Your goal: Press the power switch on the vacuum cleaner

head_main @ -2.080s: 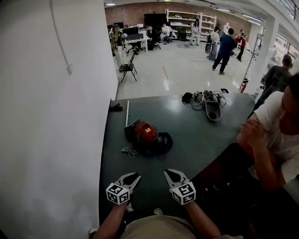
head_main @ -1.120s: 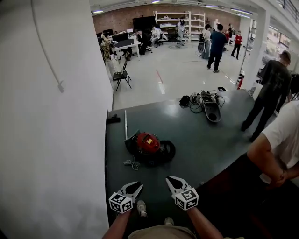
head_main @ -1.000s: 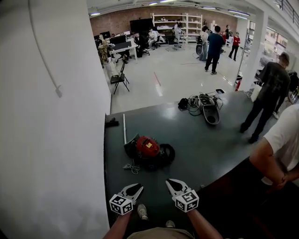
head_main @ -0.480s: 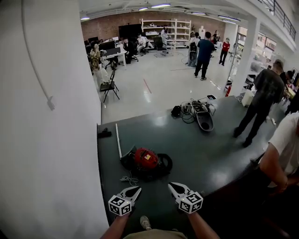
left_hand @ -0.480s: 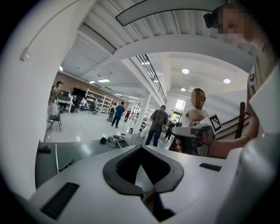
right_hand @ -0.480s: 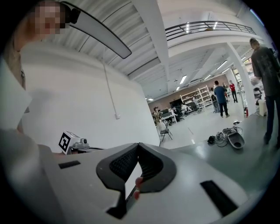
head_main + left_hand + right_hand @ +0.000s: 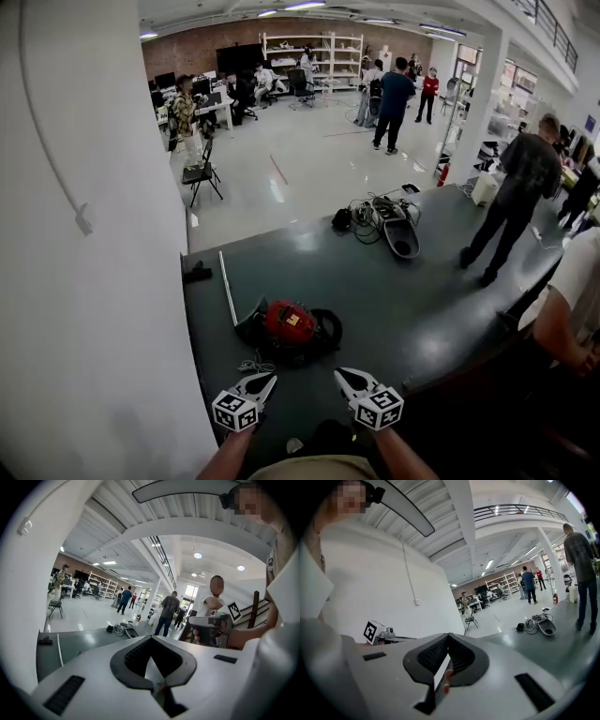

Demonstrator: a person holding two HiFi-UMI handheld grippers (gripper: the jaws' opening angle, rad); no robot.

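The vacuum cleaner [image 7: 289,328], red on top with a black body, lies on the dark green table [image 7: 422,300] left of centre. Both grippers hover at the table's near edge, short of the vacuum and not touching it. My left gripper [image 7: 261,382] points at its near left side, jaws shut with nothing between them. My right gripper [image 7: 345,377] points at its near right side, also shut and empty. The left gripper view shows its jaws [image 7: 151,639] closed and the other gripper [image 7: 211,627] beyond. The right gripper view shows closed jaws [image 7: 448,636].
A white wall [image 7: 84,281] runs along the table's left side. A thin white rod [image 7: 227,300] and a small black object [image 7: 196,274] lie near it. A cable tangle with a black nozzle [image 7: 389,220] sits at the far edge. One person [image 7: 511,202] stands right, another [image 7: 572,309] leans nearby.
The head view has swung, so the vacuum sits a little lower and further left in the picture. Both grippers stay shut at the near edge. The standing person at right has stepped along the table.
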